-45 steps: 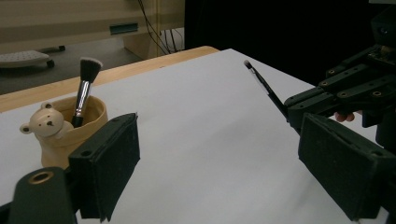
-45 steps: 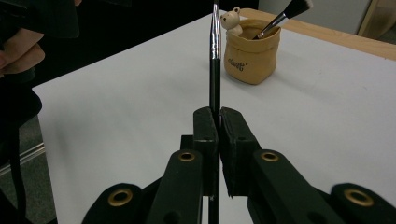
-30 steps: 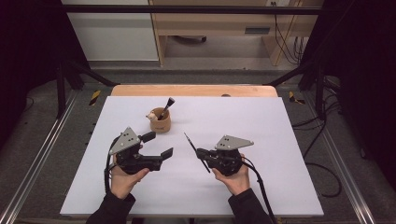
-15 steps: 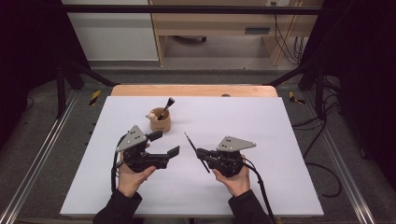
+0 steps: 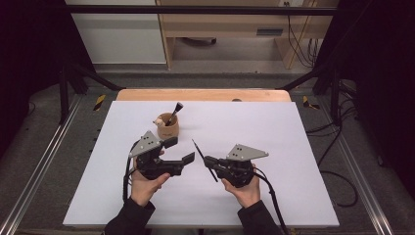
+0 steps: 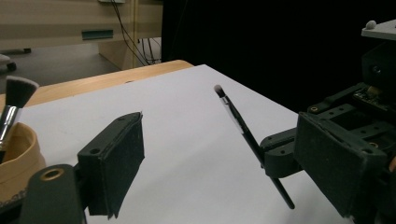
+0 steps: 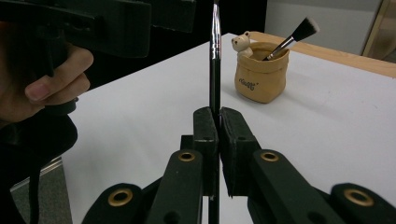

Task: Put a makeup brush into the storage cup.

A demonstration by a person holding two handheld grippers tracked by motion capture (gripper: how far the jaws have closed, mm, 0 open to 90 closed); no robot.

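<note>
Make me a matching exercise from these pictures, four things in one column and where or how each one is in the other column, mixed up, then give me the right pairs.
Things
1. left claw
2. right claw
3. thick brush
4. tan pot

States
A. stands on the white sheet, bear figure on its rim
B. open, nothing between its jaws
C. leans in the pot, bristles up
D. shut on the thin brush

Pairs: 1-B, 2-D, 3-C, 4-A
</note>
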